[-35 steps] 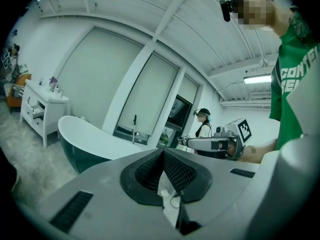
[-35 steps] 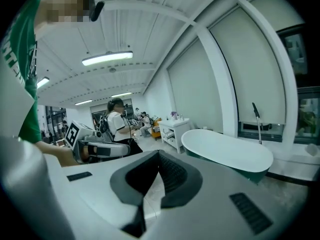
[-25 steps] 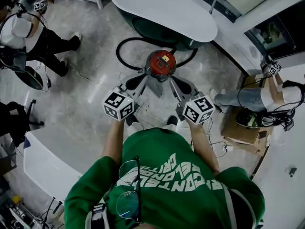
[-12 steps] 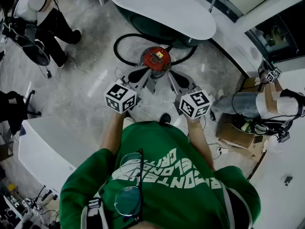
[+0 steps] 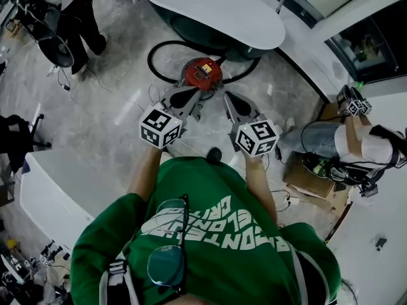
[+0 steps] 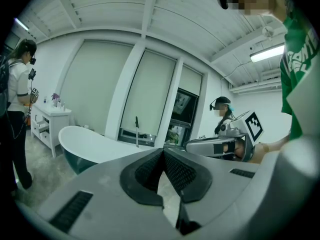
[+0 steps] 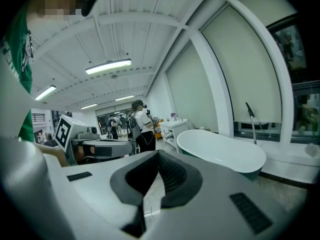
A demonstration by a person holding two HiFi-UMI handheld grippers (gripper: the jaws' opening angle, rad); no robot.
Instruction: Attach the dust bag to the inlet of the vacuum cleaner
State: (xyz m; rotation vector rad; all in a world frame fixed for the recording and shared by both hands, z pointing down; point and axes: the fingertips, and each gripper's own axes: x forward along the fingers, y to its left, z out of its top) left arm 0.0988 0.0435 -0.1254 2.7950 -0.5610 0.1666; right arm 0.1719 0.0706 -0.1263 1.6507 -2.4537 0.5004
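The round red vacuum cleaner (image 5: 201, 74) stands on the floor in front of the bathtub, with its black hose (image 5: 156, 56) looped beside it. In the head view my left gripper (image 5: 180, 100) and right gripper (image 5: 230, 103) are held side by side just short of the vacuum, both pointing toward it. Both pairs of jaws are shut tip to tip with nothing between them, as the left gripper (image 6: 162, 151) and right gripper (image 7: 157, 156) show in their own views. No dust bag shows in any view.
A white bathtub (image 5: 213, 11) lies just behind the vacuum. One person (image 5: 70, 11) stands at the upper left and another (image 5: 356, 138) sits at the right by a cardboard box (image 5: 311, 176). A white counter (image 5: 44, 202) is at my lower left.
Both grippers have moved forward together toward the vacuum, which now lies nearer their tips. The jaws stayed shut. The person at the upper left has shifted further up and away.
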